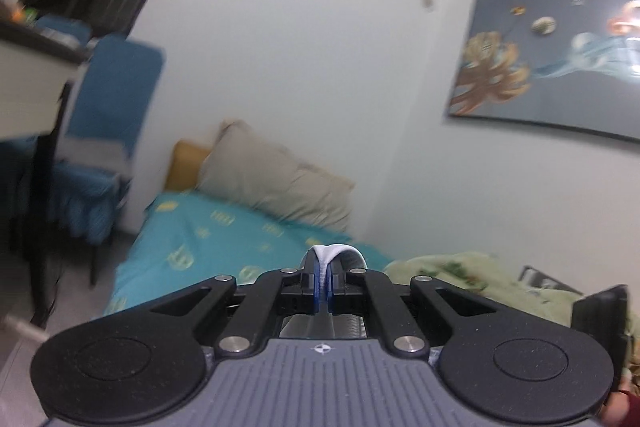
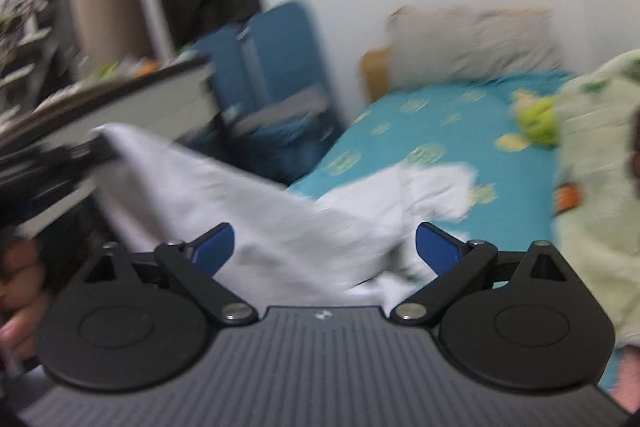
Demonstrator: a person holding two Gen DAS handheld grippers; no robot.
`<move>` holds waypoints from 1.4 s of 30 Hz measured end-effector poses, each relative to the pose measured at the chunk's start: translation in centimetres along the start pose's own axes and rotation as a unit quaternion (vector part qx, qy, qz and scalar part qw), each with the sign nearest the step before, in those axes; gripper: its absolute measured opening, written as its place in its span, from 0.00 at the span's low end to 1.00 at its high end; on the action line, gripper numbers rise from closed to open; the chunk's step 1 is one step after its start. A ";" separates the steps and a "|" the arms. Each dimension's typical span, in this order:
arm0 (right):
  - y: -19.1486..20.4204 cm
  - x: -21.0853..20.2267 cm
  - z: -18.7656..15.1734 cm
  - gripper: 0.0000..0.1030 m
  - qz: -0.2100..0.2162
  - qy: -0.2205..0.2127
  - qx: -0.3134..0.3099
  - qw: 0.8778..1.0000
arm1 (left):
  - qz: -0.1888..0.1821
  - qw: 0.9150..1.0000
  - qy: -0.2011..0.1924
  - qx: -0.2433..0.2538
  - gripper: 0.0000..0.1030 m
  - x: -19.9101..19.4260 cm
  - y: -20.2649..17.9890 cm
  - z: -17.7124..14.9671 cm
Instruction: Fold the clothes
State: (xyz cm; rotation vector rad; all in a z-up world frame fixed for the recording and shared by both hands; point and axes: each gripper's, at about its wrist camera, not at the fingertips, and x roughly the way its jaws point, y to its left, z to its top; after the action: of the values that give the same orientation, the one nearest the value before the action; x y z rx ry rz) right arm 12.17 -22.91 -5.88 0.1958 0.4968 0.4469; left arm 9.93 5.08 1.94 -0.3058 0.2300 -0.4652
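Left hand-held gripper point(image 1: 325, 281) pinches white cloth point(image 2: 256, 211); right hand-held gripper point(image 2: 325, 247) gapes over teal bed point(image 2: 420, 131), blanket point(image 2: 592, 163) beside.

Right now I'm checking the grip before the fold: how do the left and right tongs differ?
The left tongs are shut, pinching a fold of the white garment; the right tongs stand wide open, gripping nothing. The left tongs hold the cloth raised above the bed; the right tongs only have cloth draped between their blue pads. Both share the same black build.
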 end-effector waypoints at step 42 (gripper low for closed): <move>1.5 6.9 -1.8 0.81 -0.153 0.045 -0.086 0.983 | -0.064 0.979 0.114 -0.158 0.06 7.4 5.1 -5.0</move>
State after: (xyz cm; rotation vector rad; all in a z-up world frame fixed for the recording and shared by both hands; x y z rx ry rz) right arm 16.09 -18.28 -9.87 -0.0685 0.5628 0.1961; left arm 17.07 4.78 -5.51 -0.5806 0.5125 -0.5922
